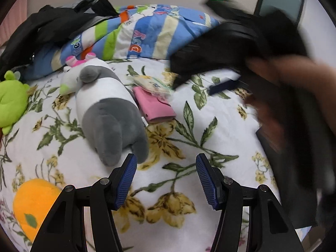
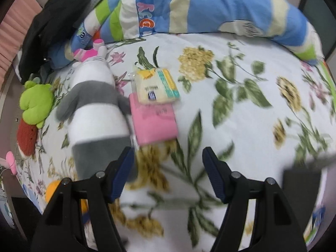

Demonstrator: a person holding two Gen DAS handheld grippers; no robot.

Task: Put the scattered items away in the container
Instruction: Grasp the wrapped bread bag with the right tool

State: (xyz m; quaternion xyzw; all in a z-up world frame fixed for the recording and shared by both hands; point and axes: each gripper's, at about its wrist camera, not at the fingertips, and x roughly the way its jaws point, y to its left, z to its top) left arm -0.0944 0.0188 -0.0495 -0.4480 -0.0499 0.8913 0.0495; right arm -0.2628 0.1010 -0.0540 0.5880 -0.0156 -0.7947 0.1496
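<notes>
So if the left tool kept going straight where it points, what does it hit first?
Probably the bare floral bedsheet between the left tool's open jaws. The grey and white plush lies just left of that line, though depth is unclear.

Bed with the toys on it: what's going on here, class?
A person holds a hand-held gripper in each hand over a floral bed. Both the left hand-held gripper and the right hand-held gripper are open and empty. A grey-and-white plush, a pink wallet and a yellow packet lie unpicked.
</notes>
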